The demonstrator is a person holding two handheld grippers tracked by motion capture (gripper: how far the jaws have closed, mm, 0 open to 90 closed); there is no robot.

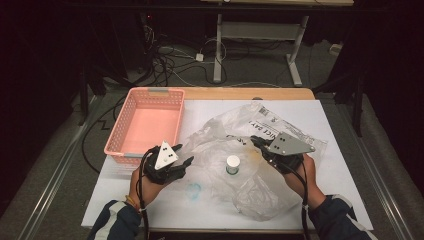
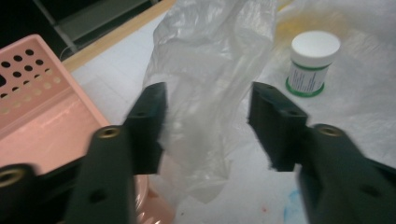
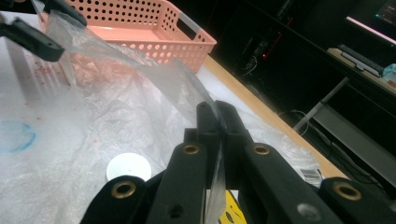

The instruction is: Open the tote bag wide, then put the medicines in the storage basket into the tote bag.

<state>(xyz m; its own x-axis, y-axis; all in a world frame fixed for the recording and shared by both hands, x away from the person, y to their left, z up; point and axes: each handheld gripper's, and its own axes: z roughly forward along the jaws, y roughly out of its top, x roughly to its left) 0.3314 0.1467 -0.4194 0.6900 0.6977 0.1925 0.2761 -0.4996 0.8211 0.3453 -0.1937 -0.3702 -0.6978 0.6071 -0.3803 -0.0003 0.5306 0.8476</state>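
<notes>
A crumpled clear plastic bag point(image 1: 235, 135) lies spread on the white table top point(image 1: 310, 115). Under or inside it stands a small white-capped jar with a green label point(image 1: 232, 165), upright point(image 2: 310, 63). My right gripper point(image 3: 217, 109) is shut on the bag's far edge and holds a stretch of film taut; in the high view it sits at the bag's right point(image 1: 256, 143). My left gripper point(image 2: 205, 107) is open, and a raised fold of the bag point(image 2: 205, 70) hangs between its jaws. The left pad brushes the film; the right pad stands clear.
A pink perforated basket point(image 1: 150, 91) with nothing in it sits at the table's back left, close beside my left gripper point(image 1: 184, 154). A blue stain point(image 1: 192, 190) marks the table near the front. Cables and desk legs lie on the floor beyond the table.
</notes>
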